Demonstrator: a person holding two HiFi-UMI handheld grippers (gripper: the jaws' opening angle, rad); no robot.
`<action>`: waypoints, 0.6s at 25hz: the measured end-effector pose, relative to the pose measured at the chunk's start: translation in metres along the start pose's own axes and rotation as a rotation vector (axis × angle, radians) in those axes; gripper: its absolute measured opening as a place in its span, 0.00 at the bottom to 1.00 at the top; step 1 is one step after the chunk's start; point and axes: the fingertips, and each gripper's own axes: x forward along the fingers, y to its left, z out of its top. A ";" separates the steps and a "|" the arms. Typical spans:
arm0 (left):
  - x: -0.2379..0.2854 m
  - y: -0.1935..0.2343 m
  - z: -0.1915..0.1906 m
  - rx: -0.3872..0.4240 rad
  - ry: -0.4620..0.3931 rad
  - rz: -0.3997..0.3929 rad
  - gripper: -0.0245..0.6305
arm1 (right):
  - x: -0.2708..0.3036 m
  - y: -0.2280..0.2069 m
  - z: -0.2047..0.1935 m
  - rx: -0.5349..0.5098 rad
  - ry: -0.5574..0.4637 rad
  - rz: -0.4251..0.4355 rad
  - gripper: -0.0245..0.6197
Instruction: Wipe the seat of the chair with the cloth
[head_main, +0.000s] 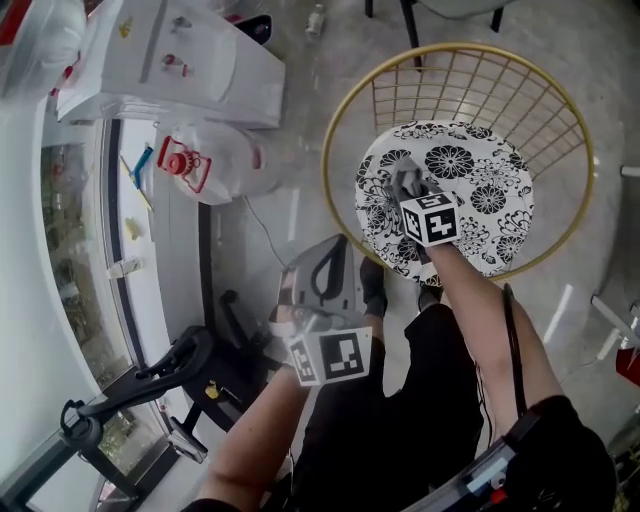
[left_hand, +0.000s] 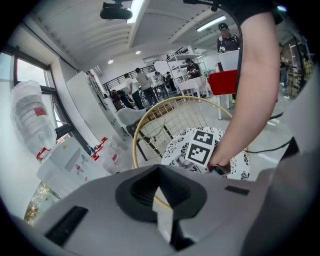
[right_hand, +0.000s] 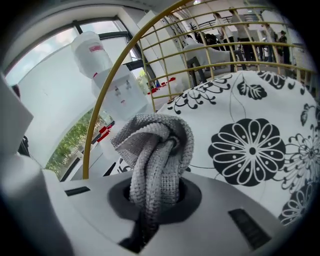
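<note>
The chair has a gold wire frame (head_main: 345, 110) and a round white seat with black flowers (head_main: 480, 200). My right gripper (head_main: 408, 190) is over the seat's left part, shut on a bunched grey knit cloth (head_main: 403, 181). In the right gripper view the cloth (right_hand: 155, 150) bulges out of the jaws just above the seat (right_hand: 250, 145); I cannot tell whether it touches. My left gripper (head_main: 322, 285) hangs lower left of the chair, off the seat, with its jaws together and nothing in them. Its own view looks over the shut gripper (left_hand: 162, 200) to the seat (left_hand: 182, 145) and my right forearm (left_hand: 250, 85).
A white water dispenser (head_main: 170, 60) and a large clear water bottle (head_main: 215, 160) stand on the floor left of the chair. A black wheeled stand (head_main: 150, 390) is at lower left by the window. Several people (left_hand: 142, 85) and tables fill the far room.
</note>
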 end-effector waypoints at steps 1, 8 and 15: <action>0.002 -0.002 0.004 0.002 -0.005 -0.004 0.04 | -0.004 -0.008 -0.001 0.006 0.000 -0.012 0.06; 0.014 -0.022 0.033 0.039 -0.036 -0.045 0.04 | -0.040 -0.073 -0.014 0.056 0.004 -0.117 0.06; 0.027 -0.042 0.061 0.075 -0.072 -0.086 0.04 | -0.083 -0.135 -0.026 0.085 0.003 -0.216 0.06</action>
